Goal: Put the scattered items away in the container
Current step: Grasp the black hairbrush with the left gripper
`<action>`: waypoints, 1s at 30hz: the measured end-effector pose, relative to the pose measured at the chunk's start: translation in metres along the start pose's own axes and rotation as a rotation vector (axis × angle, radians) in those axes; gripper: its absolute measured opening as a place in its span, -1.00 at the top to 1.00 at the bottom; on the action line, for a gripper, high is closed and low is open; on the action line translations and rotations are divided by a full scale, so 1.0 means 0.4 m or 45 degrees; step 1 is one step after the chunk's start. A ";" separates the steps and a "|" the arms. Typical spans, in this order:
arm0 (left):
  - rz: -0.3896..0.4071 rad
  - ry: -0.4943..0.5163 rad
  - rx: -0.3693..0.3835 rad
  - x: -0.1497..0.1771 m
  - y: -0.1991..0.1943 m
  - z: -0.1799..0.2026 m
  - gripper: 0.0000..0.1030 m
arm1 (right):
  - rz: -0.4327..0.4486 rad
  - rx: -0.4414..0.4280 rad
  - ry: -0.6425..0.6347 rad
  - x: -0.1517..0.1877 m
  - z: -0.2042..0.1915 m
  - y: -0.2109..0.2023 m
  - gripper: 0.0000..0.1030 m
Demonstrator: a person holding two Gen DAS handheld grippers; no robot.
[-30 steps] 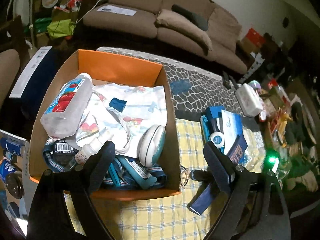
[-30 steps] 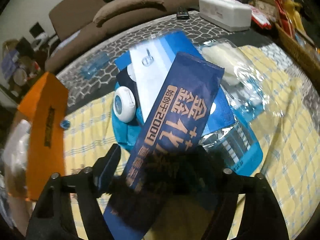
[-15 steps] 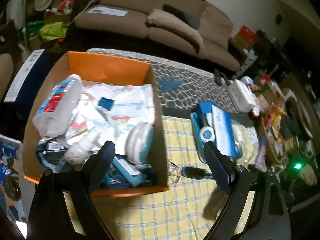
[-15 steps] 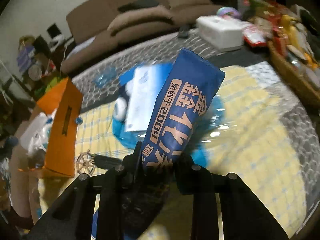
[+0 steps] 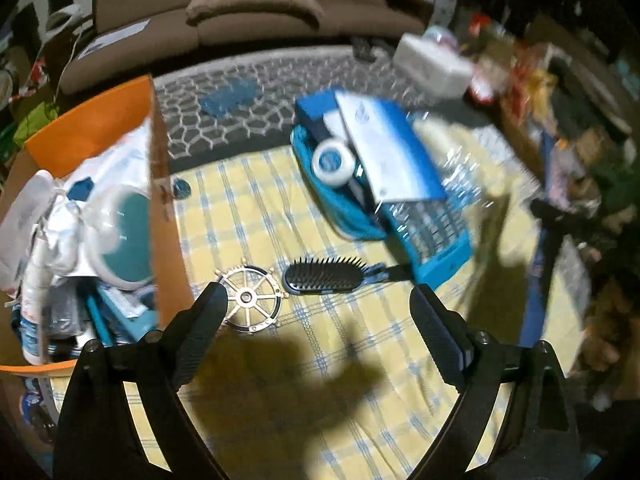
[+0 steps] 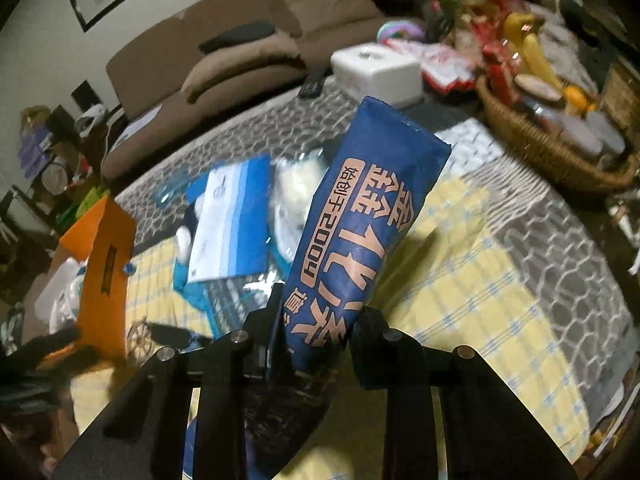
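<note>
A second ago the right gripper (image 6: 314, 322) stood wide around the blue packet (image 6: 362, 232) lying on the pile; its jaws have since closed, and now it is clamped on the packet's lower end and holds it tilted above the surface (image 6: 460, 280). The left gripper (image 5: 316, 308), earlier over the orange box (image 5: 96, 124), now hangs with jaws wide apart and nothing between them over the yellow checked cloth (image 5: 248, 208), just above one hairbrush (image 5: 324, 278) and one ship's-wheel ornament (image 5: 250, 300), which lie touching each other beside the box.

Counted: one box, one packet, one hairbrush, one wheel ornament, one round white case (image 5: 334, 162) and one blue-and-white booklet (image 5: 390, 152) on the blue pile.

The left view looks into the box, already holding cloth, bottles and a round teal item; the right view shows only its orange side wall. Only the right view shows the packet's gold lettering, a wicker basket (image 6: 548, 148) of goods and a white tissue box (image 6: 378, 72) clearly; in the left view these are blurred.
</note>
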State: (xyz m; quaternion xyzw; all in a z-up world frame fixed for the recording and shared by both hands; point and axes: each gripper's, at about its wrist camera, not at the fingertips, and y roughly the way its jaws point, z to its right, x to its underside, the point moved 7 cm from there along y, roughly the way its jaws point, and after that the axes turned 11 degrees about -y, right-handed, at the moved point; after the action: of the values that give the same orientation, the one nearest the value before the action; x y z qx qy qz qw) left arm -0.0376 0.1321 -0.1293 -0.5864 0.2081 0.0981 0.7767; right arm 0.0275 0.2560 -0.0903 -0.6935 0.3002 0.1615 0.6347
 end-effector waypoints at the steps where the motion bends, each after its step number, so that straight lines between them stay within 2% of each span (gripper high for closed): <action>1: -0.001 -0.003 -0.034 0.004 0.026 0.002 -0.83 | -0.004 -0.005 -0.009 0.002 -0.004 0.002 0.46; 4: -0.008 -0.009 -0.137 0.011 0.110 0.000 -0.87 | -0.006 -0.016 -0.028 0.004 -0.018 0.006 0.46; 5: 0.031 0.020 -0.209 0.012 0.119 0.005 -0.88 | -0.007 -0.019 -0.031 0.006 -0.020 0.007 0.46; 6: 0.058 0.053 -0.218 0.016 0.128 0.020 -0.89 | -0.008 -0.021 -0.032 0.007 -0.021 0.008 0.46; 8: 0.024 0.085 -0.135 0.028 0.148 0.046 -0.90 | -0.011 -0.022 -0.027 0.010 -0.017 0.007 0.46; 10: -0.013 0.081 -0.175 0.042 0.170 0.046 -0.90 | -0.009 -0.025 -0.020 0.011 -0.013 0.004 0.46; 13: -0.023 0.084 -0.181 0.046 0.188 0.044 -0.90 | -0.006 -0.023 -0.025 0.009 -0.011 0.003 0.46; 15: -0.019 0.026 -0.183 0.042 0.194 0.024 -0.90 | -0.011 -0.027 -0.022 0.009 -0.013 0.005 0.46; 17: -0.002 -0.066 -0.130 0.039 0.189 0.003 -0.89 | -0.011 -0.036 -0.015 0.010 -0.014 0.004 0.46; 20: -0.038 -0.090 -0.093 0.037 0.206 0.000 -0.78 | 0.002 -0.027 -0.021 0.008 -0.016 -0.005 0.45; 23: -0.025 -0.080 -0.099 0.037 0.223 0.004 -0.77 | 0.007 -0.018 -0.022 0.008 -0.015 -0.008 0.45; 26: 0.017 -0.016 -0.146 0.031 0.232 0.020 -0.78 | 0.002 -0.009 -0.026 0.007 -0.013 -0.005 0.45; 30: 0.064 0.050 -0.162 0.024 0.242 0.043 -0.80 | -0.001 -0.004 -0.024 0.006 -0.012 -0.001 0.45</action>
State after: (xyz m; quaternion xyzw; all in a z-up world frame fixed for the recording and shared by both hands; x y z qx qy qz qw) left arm -0.0637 0.1758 -0.2139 -0.6309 0.2312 0.1192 0.7310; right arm 0.0288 0.2508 -0.0908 -0.6931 0.2939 0.1683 0.6363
